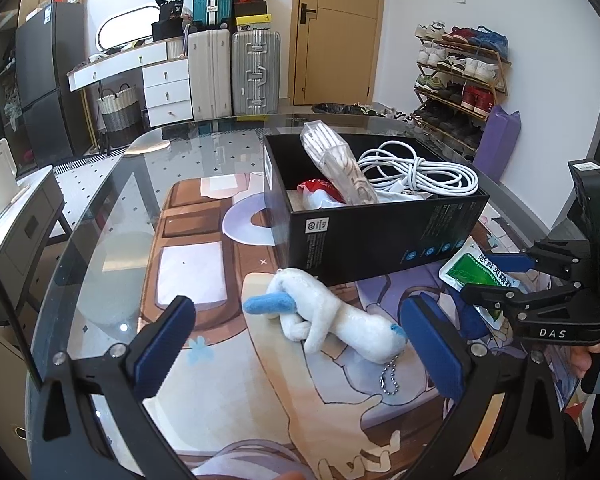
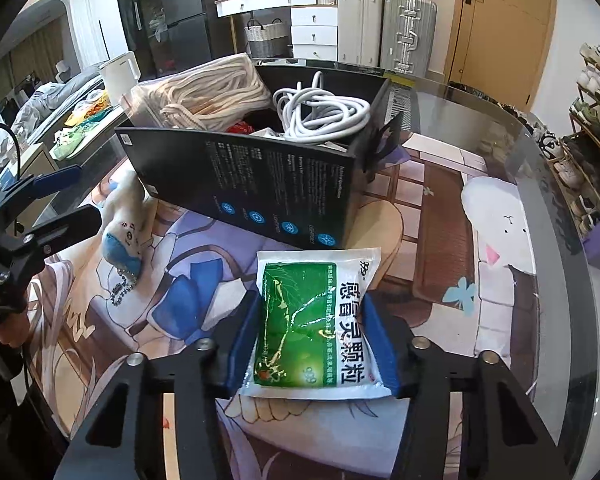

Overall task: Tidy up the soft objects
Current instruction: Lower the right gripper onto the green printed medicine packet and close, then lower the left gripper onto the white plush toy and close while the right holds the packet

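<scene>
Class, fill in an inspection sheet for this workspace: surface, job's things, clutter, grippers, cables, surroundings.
Surface: glass table with a printed cartoon mat.
Job's things: white plush toy lies on the mat; green sachet; black box holding items.
Clutter: bagged rope in the box.
Grippers: left gripper open around the plush; right gripper closed on the sachet.
Cables: coiled white cable in the box.
Surroundings: suitcases, shoe rack, door.
</scene>
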Tool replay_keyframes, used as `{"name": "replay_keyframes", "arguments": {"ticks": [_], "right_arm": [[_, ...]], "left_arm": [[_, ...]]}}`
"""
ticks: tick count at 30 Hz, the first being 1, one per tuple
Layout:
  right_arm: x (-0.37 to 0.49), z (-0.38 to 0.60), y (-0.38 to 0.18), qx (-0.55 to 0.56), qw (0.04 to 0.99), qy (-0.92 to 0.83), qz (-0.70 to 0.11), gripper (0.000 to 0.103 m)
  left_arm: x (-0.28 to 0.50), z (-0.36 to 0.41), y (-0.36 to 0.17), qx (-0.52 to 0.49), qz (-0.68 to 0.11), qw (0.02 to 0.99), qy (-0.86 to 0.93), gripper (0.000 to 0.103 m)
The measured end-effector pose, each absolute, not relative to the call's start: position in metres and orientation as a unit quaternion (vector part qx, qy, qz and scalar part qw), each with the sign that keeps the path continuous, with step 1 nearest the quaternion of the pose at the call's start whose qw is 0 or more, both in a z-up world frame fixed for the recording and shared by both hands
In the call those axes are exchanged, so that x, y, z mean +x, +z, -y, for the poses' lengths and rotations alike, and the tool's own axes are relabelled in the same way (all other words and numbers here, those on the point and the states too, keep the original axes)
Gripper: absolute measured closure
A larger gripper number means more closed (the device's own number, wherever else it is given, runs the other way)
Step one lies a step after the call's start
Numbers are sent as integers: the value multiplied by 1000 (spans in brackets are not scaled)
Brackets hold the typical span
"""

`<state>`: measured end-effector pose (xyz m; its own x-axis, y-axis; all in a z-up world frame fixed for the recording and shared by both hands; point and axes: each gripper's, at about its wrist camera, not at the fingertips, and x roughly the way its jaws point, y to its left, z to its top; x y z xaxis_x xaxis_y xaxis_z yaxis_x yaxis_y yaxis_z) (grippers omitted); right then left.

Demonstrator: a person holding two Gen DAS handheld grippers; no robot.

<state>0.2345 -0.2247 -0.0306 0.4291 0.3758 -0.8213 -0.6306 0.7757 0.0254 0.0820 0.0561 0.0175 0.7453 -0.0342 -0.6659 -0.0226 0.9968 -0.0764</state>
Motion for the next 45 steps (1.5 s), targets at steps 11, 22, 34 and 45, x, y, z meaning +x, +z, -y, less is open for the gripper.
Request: {"name": "replay_keyframes", "arguments": {"ticks": [11, 22, 34, 45], "right_arm": [[235, 231, -24, -136, 831, 315, -437, 55], [228, 229, -22, -140, 828, 322, -437, 55], [226, 230, -18, -140, 829, 323, -434, 55], [224, 230, -16, -145, 828, 324, -434, 55]], "left_arm": [[84, -57, 14, -42, -367, 929, -4, 0], [95, -62, 8, -63, -392, 918, -3, 0], [107, -69, -1, -118, -406, 906, -20, 0], [104, -70, -3, -163, -407, 897, -58, 23]]}}
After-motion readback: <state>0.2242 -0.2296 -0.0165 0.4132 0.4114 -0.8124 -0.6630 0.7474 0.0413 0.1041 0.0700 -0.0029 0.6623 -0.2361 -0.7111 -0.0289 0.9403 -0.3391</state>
